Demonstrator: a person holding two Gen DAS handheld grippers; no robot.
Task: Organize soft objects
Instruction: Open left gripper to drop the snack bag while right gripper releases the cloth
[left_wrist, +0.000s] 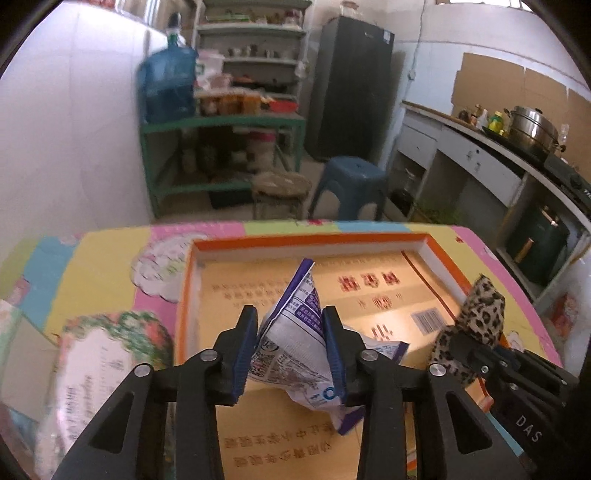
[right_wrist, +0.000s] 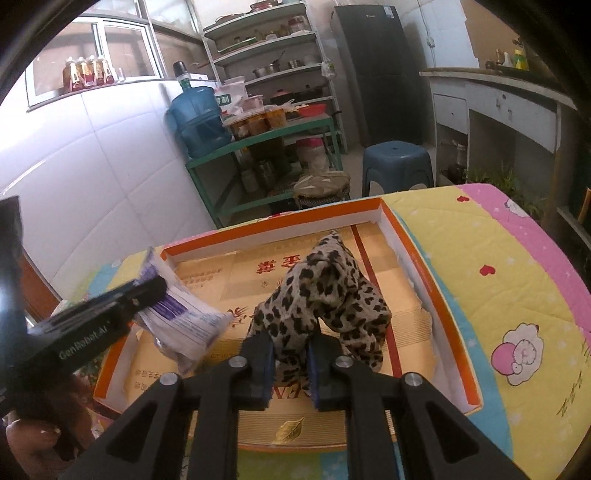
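My left gripper is shut on a crumpled white and purple plastic pouch and holds it over the shallow orange-rimmed cardboard box. My right gripper is shut on a leopard-print cloth and holds it above the same box, to the right of the pouch. In the left wrist view the cloth and the right gripper show at the right. In the right wrist view the left gripper comes in from the left.
The box lies on a colourful patterned table cover. A printed soft pack lies on the table left of the box. Behind stand a blue stool, a green shelf rack, a water jug and a kitchen counter.
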